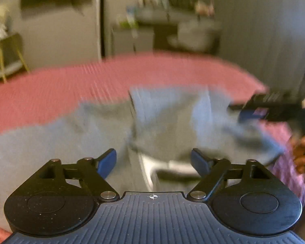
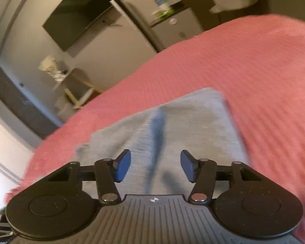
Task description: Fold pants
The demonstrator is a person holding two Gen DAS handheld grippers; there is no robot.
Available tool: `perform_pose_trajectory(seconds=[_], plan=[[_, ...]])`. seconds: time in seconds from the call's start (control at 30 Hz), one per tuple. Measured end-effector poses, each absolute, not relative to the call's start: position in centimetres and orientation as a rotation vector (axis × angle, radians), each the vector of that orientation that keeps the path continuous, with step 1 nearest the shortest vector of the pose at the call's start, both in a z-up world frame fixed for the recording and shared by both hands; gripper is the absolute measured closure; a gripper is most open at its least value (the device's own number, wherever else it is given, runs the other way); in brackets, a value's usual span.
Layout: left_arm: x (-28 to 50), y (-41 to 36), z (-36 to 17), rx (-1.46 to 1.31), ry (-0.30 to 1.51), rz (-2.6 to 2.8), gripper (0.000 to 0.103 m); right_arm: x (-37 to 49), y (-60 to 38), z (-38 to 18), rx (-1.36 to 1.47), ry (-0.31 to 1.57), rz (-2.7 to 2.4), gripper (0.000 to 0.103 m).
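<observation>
Left wrist view: pants [image 1: 116, 126] lie across the pink bedspread [image 1: 71, 85], stretching left to right, straight below the left gripper [image 1: 154, 160], fingers apart and empty; right gripper [image 2: 155, 165] likewise hovers above, unclenched.

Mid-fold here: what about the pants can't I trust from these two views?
- Pants, left wrist view: motion blur hides the fold lines; the left gripper body covers the near edge.
- Pants, right wrist view: near part hidden behind the right gripper.
- Shelf clutter: too blurred to identify.
</observation>
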State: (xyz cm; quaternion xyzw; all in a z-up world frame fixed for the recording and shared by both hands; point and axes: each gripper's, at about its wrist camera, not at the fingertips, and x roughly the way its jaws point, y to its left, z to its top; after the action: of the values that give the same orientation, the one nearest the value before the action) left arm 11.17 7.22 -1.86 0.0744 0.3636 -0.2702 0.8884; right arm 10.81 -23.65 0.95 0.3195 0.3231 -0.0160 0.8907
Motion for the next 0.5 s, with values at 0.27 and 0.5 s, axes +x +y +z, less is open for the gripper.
perform_pose_trajectory(seconds=[0.27, 0.5], plan=[[13.8, 7.4, -4.4, 0.103, 0.949, -0.342, 0.046, 5.7, -22.2, 0.3, 0.605, 0.738, -0.115, 0.061], [13.2, 7.4, 0.1, -0.249, 0.935, -0.571, 0.022, 3.5, -21.6, 0.6, 0.470, 0.704, -0.177, 0.060]])
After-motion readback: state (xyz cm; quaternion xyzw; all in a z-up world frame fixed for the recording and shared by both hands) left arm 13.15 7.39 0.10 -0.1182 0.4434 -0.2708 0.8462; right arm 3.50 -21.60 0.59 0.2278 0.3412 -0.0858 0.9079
